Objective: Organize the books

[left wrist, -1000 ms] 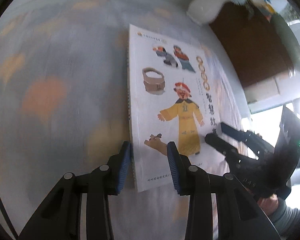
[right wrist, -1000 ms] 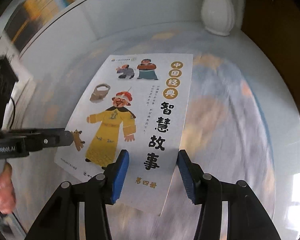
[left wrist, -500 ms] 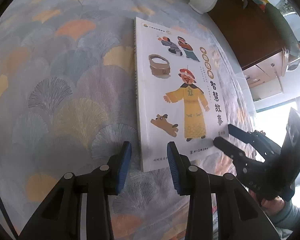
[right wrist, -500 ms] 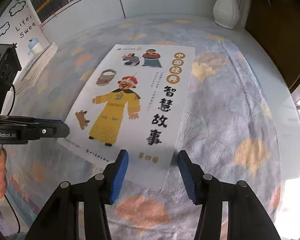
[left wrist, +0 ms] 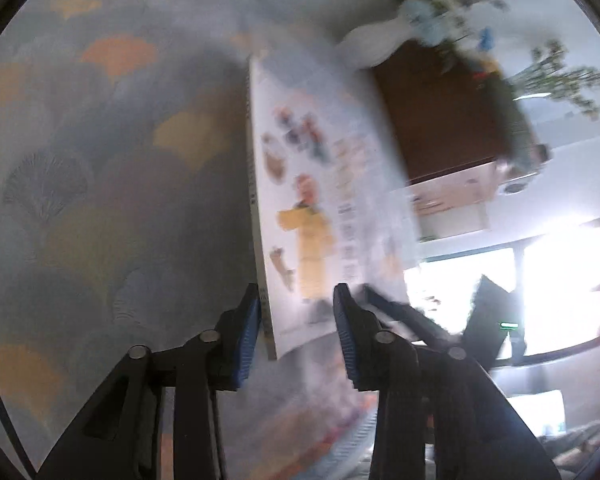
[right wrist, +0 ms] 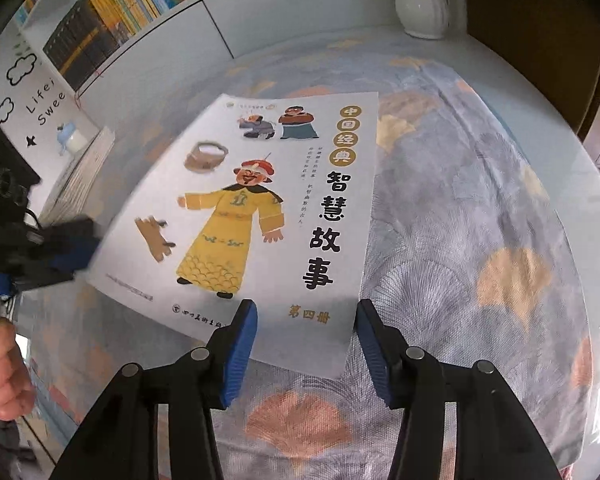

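Observation:
A white picture book (right wrist: pixel 260 200) with a yellow-robed figure on its cover lies on the patterned tablecloth (right wrist: pixel 480 220). The left wrist view is blurred. In it the book (left wrist: pixel 312 200) looks tipped up along its spine edge, with a dark shadow beside it. My left gripper (left wrist: pixel 296 320) has the book's near left corner between its jaws, which are closing; a gap still shows at the right pad. The right wrist view shows the left gripper (right wrist: pixel 60 256) at that same corner. My right gripper (right wrist: pixel 306 340) stands open over the book's near right corner.
A white vase (right wrist: pixel 420 0) stands at the table's far edge beside a brown cabinet (right wrist: pixel 540 40). A shelf of books (right wrist: pixel 112 12) runs along the back left, and a stack of thin books (right wrist: pixel 80 172) lies at the left. A hand (right wrist: pixel 0 372) holds the left gripper.
The left gripper has moved in until the book's near left corner is between its jaws, and it has rolled; the book's spine edge now looks raised. The right gripper has barely shifted.

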`<state>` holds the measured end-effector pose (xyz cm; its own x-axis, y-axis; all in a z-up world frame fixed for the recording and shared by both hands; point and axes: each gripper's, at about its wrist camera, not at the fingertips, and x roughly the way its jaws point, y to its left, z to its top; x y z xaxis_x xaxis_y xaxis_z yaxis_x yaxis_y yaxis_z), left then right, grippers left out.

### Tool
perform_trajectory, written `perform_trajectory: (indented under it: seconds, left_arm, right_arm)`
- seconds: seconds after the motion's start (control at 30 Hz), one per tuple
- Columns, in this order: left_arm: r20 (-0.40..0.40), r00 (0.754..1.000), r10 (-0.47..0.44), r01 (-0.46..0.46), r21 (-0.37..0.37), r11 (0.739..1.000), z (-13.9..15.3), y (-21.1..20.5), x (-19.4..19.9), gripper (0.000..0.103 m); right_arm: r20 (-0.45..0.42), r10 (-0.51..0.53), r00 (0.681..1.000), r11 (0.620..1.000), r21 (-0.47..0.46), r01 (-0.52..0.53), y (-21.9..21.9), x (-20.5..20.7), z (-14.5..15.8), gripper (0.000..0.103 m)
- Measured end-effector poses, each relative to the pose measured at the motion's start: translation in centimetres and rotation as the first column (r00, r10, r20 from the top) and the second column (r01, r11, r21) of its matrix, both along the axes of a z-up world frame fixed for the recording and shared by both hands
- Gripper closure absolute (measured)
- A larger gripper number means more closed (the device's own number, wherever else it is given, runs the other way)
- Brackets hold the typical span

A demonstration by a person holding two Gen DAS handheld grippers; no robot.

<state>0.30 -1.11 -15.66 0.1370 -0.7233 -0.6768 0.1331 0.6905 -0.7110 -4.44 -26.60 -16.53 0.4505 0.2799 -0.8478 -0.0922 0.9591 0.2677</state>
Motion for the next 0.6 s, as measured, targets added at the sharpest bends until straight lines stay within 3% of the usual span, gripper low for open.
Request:
perform_trajectory:
  seconds: [0.03, 0.13, 0.27, 0.33, 0.4, 0.47, 0.6]
  left_arm:
    - [-0.015, 1.000, -0.001, 0.002, 0.016, 1.000, -0.7, -0.4, 0.1, 0.088]
    - [-0.024, 1.000, 0.015, -0.013, 0.046, 0.999, -1.9, -1.4, 0.0, 0.089]
    - [-0.030, 0.999, 0.031, -0.032, -0.038, 0.999, -1.1, -1.7, 0.1, 0.091]
    - [-0.035, 0.999, 0.025, -0.029, -0.093, 0.995, -0.2, -1.5, 0.6, 0.091]
    - [-0.054, 0.998, 0.025, -0.033, -0.152, 0.988, 0.7, -1.3, 1.1, 0.091]
    - [-0.071, 0.997, 0.040, -0.053, -0.192, 0.980, 1.0, -1.8, 1.8, 0.091]
    - [-0.125, 0.990, 0.068, -0.098, -0.253, 0.963, 1.0, -1.2, 2.4, 0.091]
  right_arm:
    - [0.003, 0.003, 1.000, 1.000, -0.008, -0.003, 0.2, 0.0, 0.0, 0.052]
    - [0.012, 0.009, 1.000, 1.000, -0.026, -0.008, 0.6, -0.2, 0.1, 0.049]
    - [-0.018, 0.032, 0.999, 0.999, -0.013, -0.032, 0.7, 0.3, 0.2, 0.046]
    - [-0.057, 0.028, 0.998, 0.997, 0.072, -0.024, -0.6, 0.4, 0.4, 0.047]
    - [-0.103, 0.000, 0.995, 0.975, 0.219, 0.023, -2.6, 0.1, 0.2, 0.046]
    - [-0.156, -0.025, 0.987, 0.922, 0.377, 0.083, -4.6, 0.0, -0.6, 0.046]
    - [-0.209, -0.052, 0.977, 0.817, 0.554, 0.162, -6.0, 0.3, -2.1, 0.046]
